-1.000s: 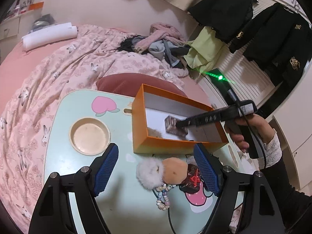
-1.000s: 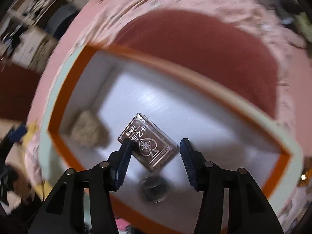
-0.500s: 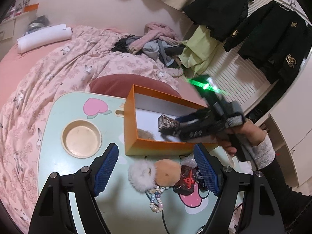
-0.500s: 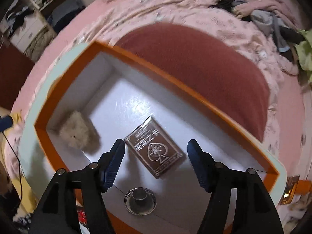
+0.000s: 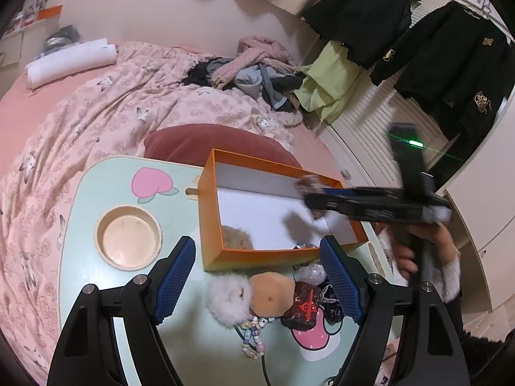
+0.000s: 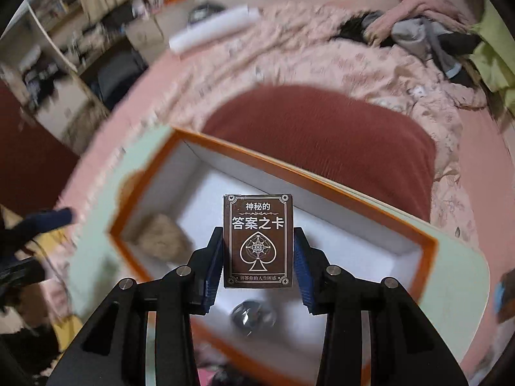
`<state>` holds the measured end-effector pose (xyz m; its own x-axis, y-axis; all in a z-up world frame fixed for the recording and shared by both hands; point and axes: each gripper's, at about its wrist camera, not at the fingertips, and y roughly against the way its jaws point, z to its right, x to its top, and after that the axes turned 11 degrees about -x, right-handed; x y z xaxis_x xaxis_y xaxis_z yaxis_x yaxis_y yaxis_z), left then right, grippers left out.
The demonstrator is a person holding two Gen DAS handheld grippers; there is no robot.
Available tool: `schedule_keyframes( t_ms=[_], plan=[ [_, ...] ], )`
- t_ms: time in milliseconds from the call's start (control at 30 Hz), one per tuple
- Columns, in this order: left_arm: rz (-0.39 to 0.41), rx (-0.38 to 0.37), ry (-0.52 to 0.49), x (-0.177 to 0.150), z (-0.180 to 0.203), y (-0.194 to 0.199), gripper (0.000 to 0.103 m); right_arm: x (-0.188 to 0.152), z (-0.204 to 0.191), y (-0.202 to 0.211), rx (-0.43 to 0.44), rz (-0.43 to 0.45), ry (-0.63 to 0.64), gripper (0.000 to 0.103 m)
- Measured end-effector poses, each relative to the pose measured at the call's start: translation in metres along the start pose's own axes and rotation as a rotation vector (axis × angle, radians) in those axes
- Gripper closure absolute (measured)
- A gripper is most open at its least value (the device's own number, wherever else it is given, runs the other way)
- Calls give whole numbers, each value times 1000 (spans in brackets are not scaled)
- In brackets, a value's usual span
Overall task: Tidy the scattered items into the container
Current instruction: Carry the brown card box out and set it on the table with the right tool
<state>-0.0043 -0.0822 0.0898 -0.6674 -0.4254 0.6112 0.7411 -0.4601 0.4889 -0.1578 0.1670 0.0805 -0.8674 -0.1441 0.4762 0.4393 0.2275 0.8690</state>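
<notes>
At the table's [image 5: 87, 212] near edge, the left gripper [image 5: 257, 280] hangs with fingers wide and empty over a fluffy plush keychain [image 5: 251, 296] and a dark pouch [image 5: 304, 304]. Beyond, the right gripper [image 6: 258, 257] is closing on a brown card box [image 6: 258, 241], held upright above the orange container [image 5: 210, 225]. The grip is on the box's narrow sides, so it could slip or tilt and drop outside the container.
</notes>
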Motion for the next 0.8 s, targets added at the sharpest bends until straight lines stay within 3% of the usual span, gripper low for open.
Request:
schedule_keyframes(
  t_ms=[133,333,533,633,700,800],
  plan=[
    [-8,14,0,1,0,-4,24,-28,-11,35,53,71,-38,61],
    [-13,15,-3,2,3,-7,24,-82,-14,48,121,61,-112,61],
    [-53,43,-68,12,19,-15,24,-111,-23,30,-22,-26,-112,61],
    [-110,72,-128,19,28,-27,25,-114,-22,33,-19,-23,-110,57],
    [-184,128,-174,23,33,-45,35,-113,-16,41,-41,15,-138,42],
    [-275,138,-221,28,40,-66,47,-116,-2,59,-82,100,-210,36]
  ],
)
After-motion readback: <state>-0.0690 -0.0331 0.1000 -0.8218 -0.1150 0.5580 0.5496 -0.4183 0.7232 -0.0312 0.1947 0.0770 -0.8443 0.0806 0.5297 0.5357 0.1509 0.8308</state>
